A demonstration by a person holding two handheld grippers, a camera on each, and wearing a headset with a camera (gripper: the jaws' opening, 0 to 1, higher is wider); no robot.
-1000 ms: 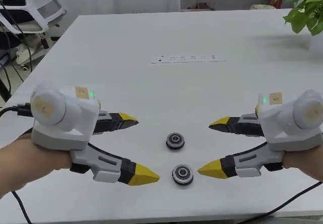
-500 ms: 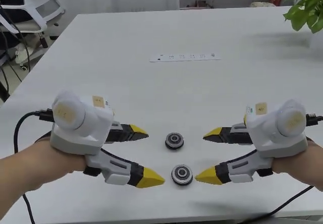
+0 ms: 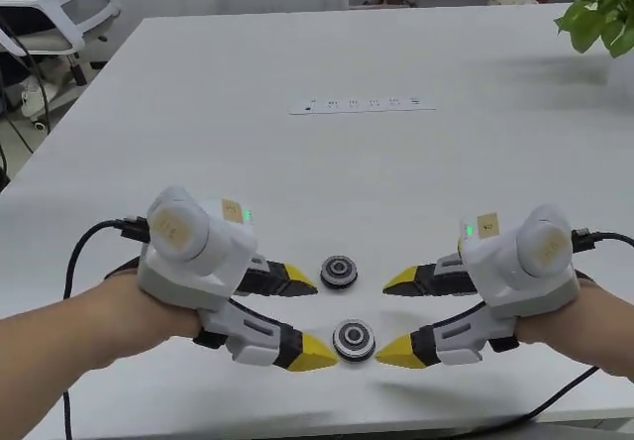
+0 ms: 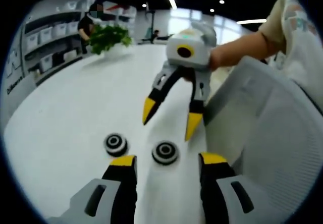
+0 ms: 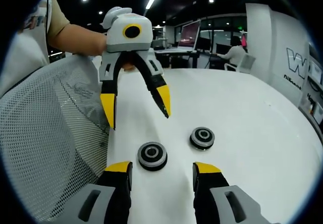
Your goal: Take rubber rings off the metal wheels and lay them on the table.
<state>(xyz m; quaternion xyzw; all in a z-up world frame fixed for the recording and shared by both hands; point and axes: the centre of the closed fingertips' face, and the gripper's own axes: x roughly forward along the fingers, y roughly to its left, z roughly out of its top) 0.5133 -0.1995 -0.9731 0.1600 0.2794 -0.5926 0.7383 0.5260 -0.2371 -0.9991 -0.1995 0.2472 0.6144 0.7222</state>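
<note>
— Both grippers have drawn in toward each other since a second ago. How do they stand?

— Left gripper point(image 3: 325, 322) and right gripper point(image 3: 381, 320) face tip to tip, jaws spread, gripping nothing. The forearms behind them are cut off at the frame edges, as are the trailing cables point(image 3: 84, 252).

— And the wheels?

— The near wheel point(image 3: 354, 338) lies flat between the two lower yellow tips. Whether the left tip touches it I cannot tell. The far wheel point(image 3: 339, 271) lies between the upper tips, apart from both.

— The rubber rings point(image 5: 140, 156)?

— On the wheels, as dark outer bands. Where rubber meets metal is hard to make out.

— Further back?

— On the white table point(image 3: 446, 182) lies a power strip point(image 3: 362, 105). A chair point(image 3: 59, 9) and a plant point(image 3: 594, 4) are clipped by the top corners.
</note>
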